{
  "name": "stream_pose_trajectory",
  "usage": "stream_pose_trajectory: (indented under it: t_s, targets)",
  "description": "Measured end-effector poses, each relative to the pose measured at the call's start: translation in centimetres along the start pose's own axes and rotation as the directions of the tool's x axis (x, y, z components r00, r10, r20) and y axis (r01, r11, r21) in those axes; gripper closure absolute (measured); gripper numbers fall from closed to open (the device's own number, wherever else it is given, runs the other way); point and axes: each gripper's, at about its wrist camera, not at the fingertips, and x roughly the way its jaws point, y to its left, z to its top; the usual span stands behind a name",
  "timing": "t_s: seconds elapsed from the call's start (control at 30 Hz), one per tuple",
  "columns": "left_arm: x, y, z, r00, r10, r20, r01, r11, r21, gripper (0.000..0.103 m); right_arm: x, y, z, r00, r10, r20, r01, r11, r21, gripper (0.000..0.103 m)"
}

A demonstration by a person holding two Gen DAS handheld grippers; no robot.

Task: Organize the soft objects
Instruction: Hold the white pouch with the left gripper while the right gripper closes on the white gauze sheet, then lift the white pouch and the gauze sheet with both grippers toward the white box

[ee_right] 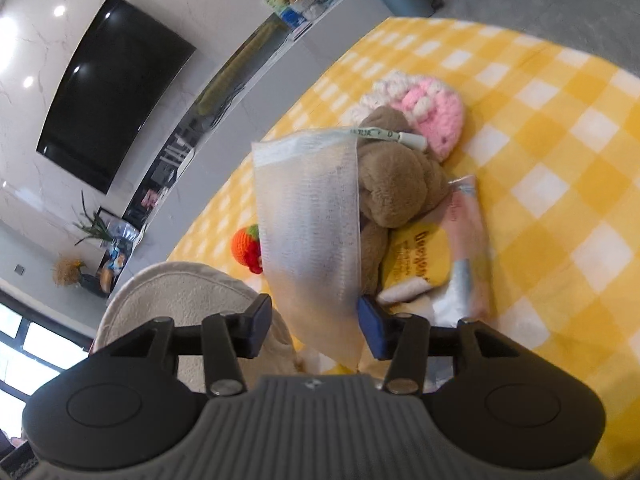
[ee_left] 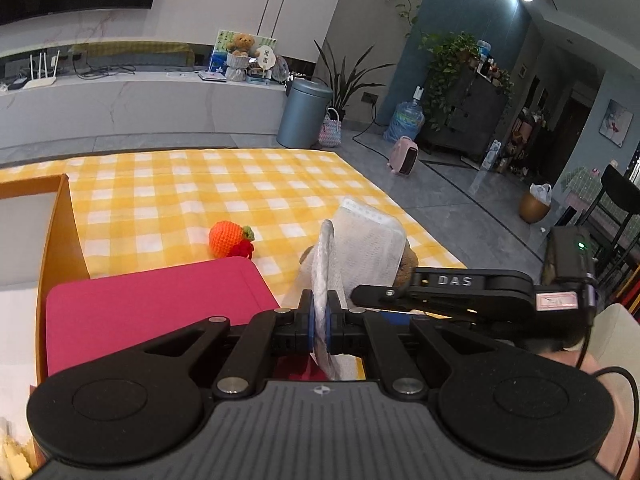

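Observation:
My left gripper [ee_left: 320, 328] is shut on the rim of a white mesh bag [ee_left: 360, 248] and holds it upright over the yellow checked cloth [ee_left: 224, 184]. A brown plush toy [ee_right: 400, 176] lies at the bag's mouth, partly behind the mesh bag [ee_right: 312, 216]. My right gripper [ee_right: 316, 320] stands open with the bag's lower edge between its pads. The right pad [ee_right: 370, 320] is against the mesh and the left pad is apart from it. An orange crochet fruit [ee_left: 226, 240] lies on the cloth to the left of the bag.
Beside the plush lie a pink-and-white crochet piece [ee_right: 432, 116], a yellow printed pouch [ee_right: 412, 256] and a pink packet [ee_right: 468, 232]. A magenta pad [ee_left: 152, 308] and a wooden box [ee_left: 60, 232] sit at the left. A cream sleeve [ee_right: 180, 296] is near the right gripper.

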Motion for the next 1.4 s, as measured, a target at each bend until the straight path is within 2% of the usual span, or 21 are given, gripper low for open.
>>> stream_pose_trajectory:
  t_s: [0.07,0.17,0.23,0.43,0.53,0.57,0.6,0.63,0.67,0.7,0.73,0.77,0.87,1.0,1.13,1.27,1.4]
  targets:
    - [0.1,0.1,0.1,1.0,0.0,0.003,0.0,1.0,0.0,0.097,0.5,0.4,-0.1,1.0,0.015,-0.028,-0.015,1.0,-0.023,0.059]
    - [0.1,0.6,0.2,1.0,-0.011,0.005,0.011,1.0,-0.028,0.096,0.3,1.0,-0.5,0.998,0.055,-0.042,-0.058,0.996,-0.063,0.058]
    - [0.2,1.0,0.4,1.0,-0.022,0.005,0.022,0.999,-0.05,0.096,0.4,1.0,-0.4,0.995,0.092,-0.045,-0.094,0.994,-0.056,0.058]
    - [0.3,0.8,0.4,1.0,-0.012,0.001,0.012,0.999,-0.045,0.096,1.7,1.0,0.5,0.994,0.109,-0.029,-0.11,0.994,-0.027,0.057]
    - [0.2,0.6,0.4,1.0,-0.004,0.001,0.004,0.999,-0.047,0.096,2.5,1.4,1.1,0.994,0.107,0.006,-0.107,0.994,-0.028,0.048]
    - [0.2,0.5,0.4,1.0,-0.003,0.002,0.003,0.999,-0.045,0.096,2.9,1.4,1.3,0.995,0.104,0.009,-0.104,0.994,-0.028,0.049]
    - [0.2,0.5,0.4,1.0,-0.002,0.002,0.002,0.999,-0.044,0.096,3.3,1.5,1.4,0.995,0.099,0.007,-0.099,0.995,-0.031,0.05]
    - [0.2,0.4,0.4,1.0,-0.001,0.001,0.001,0.999,-0.04,0.097,3.6,1.6,1.5,0.996,0.089,0.005,-0.089,0.995,-0.039,0.058]
    - [0.2,0.3,0.5,1.0,0.001,-0.001,-0.001,1.0,-0.031,0.097,3.7,1.7,1.5,0.997,0.075,0.003,-0.075,0.996,-0.053,0.072]
    - [0.1,0.1,0.5,1.0,0.006,-0.002,-0.006,1.0,-0.021,0.098,3.8,1.8,1.4,0.998,0.068,-0.005,-0.068,0.995,-0.075,0.081]
    - [0.1,-0.1,0.5,1.0,0.014,-0.002,-0.014,1.0,-0.007,0.098,3.8,1.9,1.3,0.997,0.069,-0.015,-0.07,0.993,-0.093,0.097]
    - [0.1,-0.3,0.4,1.0,0.021,0.002,-0.021,1.0,0.008,0.098,3.8,1.9,1.2,0.997,0.069,-0.018,-0.071,0.993,-0.098,0.099]
    - [0.0,-0.8,0.2,0.999,0.039,0.016,-0.04,0.999,0.035,0.098,2.8,2.2,1.3,0.995,0.095,0.004,-0.094,0.989,-0.116,0.102]
    - [-0.7,-0.7,0.6,1.0,0.029,0.006,-0.028,0.999,-0.024,0.098,0.1,3.3,1.3,0.986,0.161,0.05,-0.15,0.973,-0.177,0.102]
    - [-1.3,-0.4,1.3,1.0,0.015,0.003,-0.014,1.0,-0.027,0.098,-2.3,4.3,1.3,0.971,0.223,0.09,-0.199,0.956,-0.215,0.102]
    - [-2.3,-0.1,1.8,1.0,-0.003,0.03,0.004,0.999,-0.047,0.098,-3.7,4.7,1.2,0.961,0.247,0.121,-0.215,0.949,-0.231,0.102]
    - [-4.0,-0.5,2.6,0.998,-0.005,0.068,0.006,1.0,-0.021,0.098,-4.9,4.9,1.2,0.953,0.265,0.147,-0.226,0.945,-0.236,0.102]
